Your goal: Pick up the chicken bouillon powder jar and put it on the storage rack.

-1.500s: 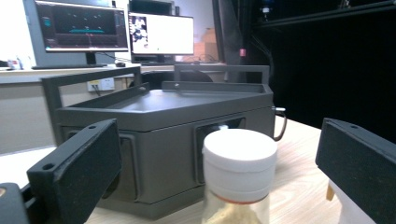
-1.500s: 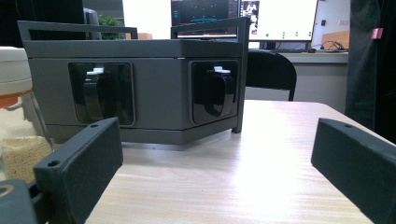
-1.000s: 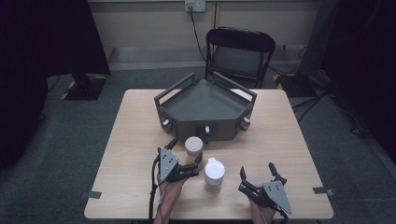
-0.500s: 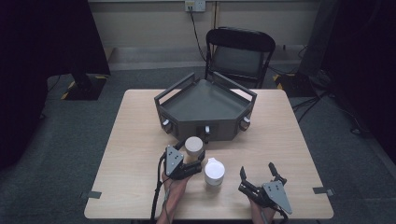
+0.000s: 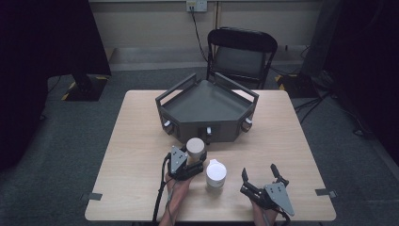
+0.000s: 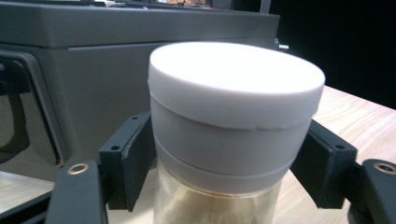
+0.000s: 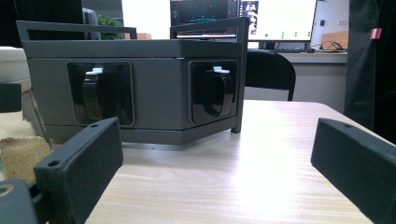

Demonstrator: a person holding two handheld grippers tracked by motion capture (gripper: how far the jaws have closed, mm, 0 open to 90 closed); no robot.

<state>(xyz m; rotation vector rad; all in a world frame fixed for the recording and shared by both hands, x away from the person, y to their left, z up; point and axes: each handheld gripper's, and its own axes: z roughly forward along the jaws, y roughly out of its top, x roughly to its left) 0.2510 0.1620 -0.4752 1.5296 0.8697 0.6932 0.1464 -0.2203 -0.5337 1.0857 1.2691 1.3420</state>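
A clear jar with a white lid (image 6: 233,88) and sandy contents stands on the table in front of the grey tray unit (image 5: 207,101). My left gripper (image 5: 194,159) is shut on the jar (image 5: 195,146). In the left gripper view both jaws press its sides just under the lid. A second white-lidded jar (image 5: 216,173) stands just to its right, free of both grippers. My right gripper (image 5: 259,172) rests near the table's front edge, right of that jar. It stands open with nothing between its fingers (image 7: 84,163).
The grey tray unit (image 7: 140,88) has black latches on its front faces and rails along its top. A black chair (image 5: 242,52) stands behind the table. A sand-filled jar (image 7: 18,149) shows at the left edge of the right gripper view. Bare tabletop (image 5: 296,141) lies to the right.
My left gripper has slid forward to the jar and its jaws have come in around it below the lid. The right gripper and the second jar have not moved.
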